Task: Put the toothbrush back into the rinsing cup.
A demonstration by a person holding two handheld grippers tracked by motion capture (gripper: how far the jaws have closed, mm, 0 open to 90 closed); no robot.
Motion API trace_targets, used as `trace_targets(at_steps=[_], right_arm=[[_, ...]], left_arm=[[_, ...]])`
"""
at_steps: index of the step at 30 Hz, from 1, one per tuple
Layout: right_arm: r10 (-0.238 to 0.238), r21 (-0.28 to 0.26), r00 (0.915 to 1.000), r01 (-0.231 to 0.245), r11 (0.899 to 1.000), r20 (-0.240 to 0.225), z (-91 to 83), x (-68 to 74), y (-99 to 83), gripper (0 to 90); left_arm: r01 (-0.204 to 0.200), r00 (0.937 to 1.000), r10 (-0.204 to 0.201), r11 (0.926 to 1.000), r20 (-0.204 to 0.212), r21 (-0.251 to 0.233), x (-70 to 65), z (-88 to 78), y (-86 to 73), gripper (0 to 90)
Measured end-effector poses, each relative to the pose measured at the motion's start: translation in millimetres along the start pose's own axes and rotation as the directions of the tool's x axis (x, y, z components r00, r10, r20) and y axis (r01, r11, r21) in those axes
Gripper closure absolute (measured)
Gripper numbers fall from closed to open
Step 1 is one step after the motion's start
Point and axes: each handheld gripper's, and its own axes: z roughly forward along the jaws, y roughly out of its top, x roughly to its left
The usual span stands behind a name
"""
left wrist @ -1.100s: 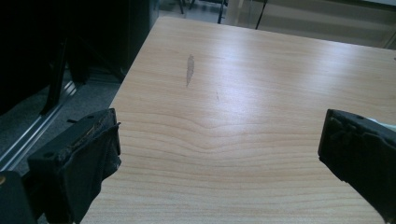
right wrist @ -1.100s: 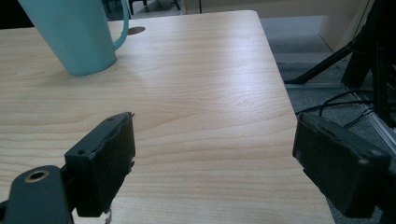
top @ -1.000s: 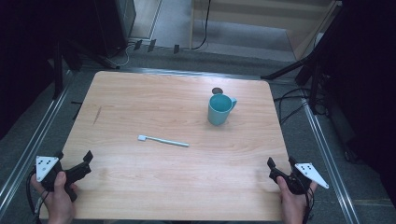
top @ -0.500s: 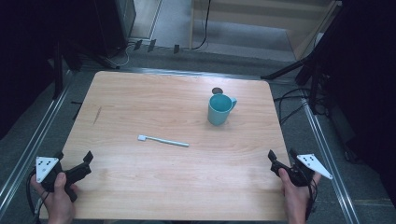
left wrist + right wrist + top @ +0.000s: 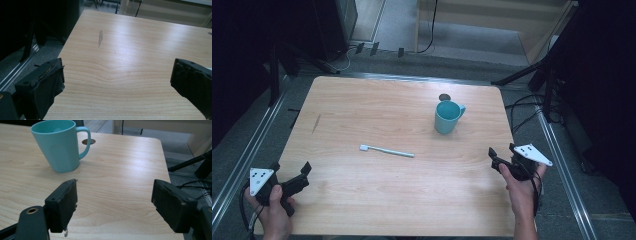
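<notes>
A teal mug point(image 5: 447, 116) stands upright on the wooden table point(image 5: 377, 110), right of centre, its handle pointing to the far right. A slim white and pale green toothbrush point(image 5: 387, 151) lies flat near the middle. My right gripper point(image 5: 503, 152) hovers over the table's right edge, short of the mug point(image 5: 60, 147). Its jaws are open and have just been closing a little, with nothing between them point(image 5: 115, 187). My left gripper point(image 5: 291, 169) rests at the near left corner, open and empty point(image 5: 117, 72), aimed across bare wood.
A small round hole point(image 5: 444, 97) sits in the tabletop just behind the mug. Metal rails run along both sides of the table. Cables and stand legs point(image 5: 532, 75) lie on the floor at the far right.
The right hand has risen and moved forward along the right edge toward the mug. The left hand has stayed put, and the mug and toothbrush have not moved.
</notes>
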Motion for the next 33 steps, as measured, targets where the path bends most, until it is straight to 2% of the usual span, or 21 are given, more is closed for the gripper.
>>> trace_targets(at_steps=[9,13,15,17,20,21,23,25,26,27,28,30,32,33], right_arm=[[-0.064,0.074,0.9967,0.067,0.995,-0.05,19.4,12.3,26.1,22.2],[-0.078,0.1,0.9926,0.087,0.991,-0.093,27.4,19.7,36.0,25.4],[-0.087,0.119,0.9873,0.103,0.988,-0.133,31.4,24.1,40.7,29.1],[-0.091,0.15,0.9776,0.12,0.981,-0.19,36.3,28.0,46.1,32.1],[-0.129,0.206,0.9587,0.184,0.961,-0.253,43.8,37.3,55.7,37.1],[-0.144,0.216,0.9501,0.208,0.954,-0.277,45.8,41.2,59.5,39.4],[-0.184,0.221,0.9252,0.266,0.938,-0.332,49.5,49.1,67.8,43.4],[-0.213,0.228,0.8943,0.319,0.92,-0.394,54.0,58.6,75.5,45.8],[-0.229,0.245,0.8803,0.351,0.904,-0.415,56.5,63.9,79.1,47.5],[-0.262,0.248,0.8611,0.395,0.885,-0.436,59.5,69.3,81.8,49.6],[-0.293,0.253,0.8397,0.438,0.862,-0.457,62.2,74.9,84.1,51.2],[-0.334,0.271,0.8026,0.507,0.818,-0.494,67.6,86.2,87.6,53.2],[-0.37,0.294,0.7761,0.562,0.773,-0.511,72.9,97.9,90.2,57.8],[-0.385,0.299,0.7625,0.585,0.754,-0.52,75.9,103.5,91.4,59.3]], left_arm=[[0.0,1.0,0.0,1.0,0.002,0.0,0.3,0.2,0.0,0.0],[0.002,1.0,-0.002,1.0,0.004,0.0,0.7,0.0,0.0,0.0],[0.003,1.0,-0.003,1.0,0.004,0.0,0.8,0.0,0.0,0.0],[0.004,1.0,-0.004,1.0,0.003,0.001,0.8,0.1,0.1,0.0],[0.004,1.0,-0.004,1.0,0.003,0.0,0.8,0.1,0.0,0.0],[0.004,1.0,-0.004,1.0,0.003,0.0,0.9,0.1,0.0,0.0],[0.003,1.0,-0.003,1.0,0.004,0.0,0.9,0.0,0.0,0.0],[0.003,1.0,-0.003,1.0,0.004,0.0,0.8,0.0,0.0,0.0],[0.002,1.0,-0.002,1.0,0.004,0.001,0.9,-0.1,0.0,0.0],[0.002,1.0,-0.002,1.0,0.004,0.001,0.9,-0.1,0.0,0.0],[0.002,1.0,-0.002,1.0,0.004,0.001,0.9,-0.1,0.0,0.0],[0.002,1.0,-0.002,1.0,0.005,0.001,1.0,-0.1,0.0,0.0],[0.002,1.0,-0.002,1.0,0.006,0.001,1.0,-0.1,0.0,0.0],[0.002,1.0,-0.002,1.0,0.007,0.001,0.9,-0.1,0.0,0.0]])
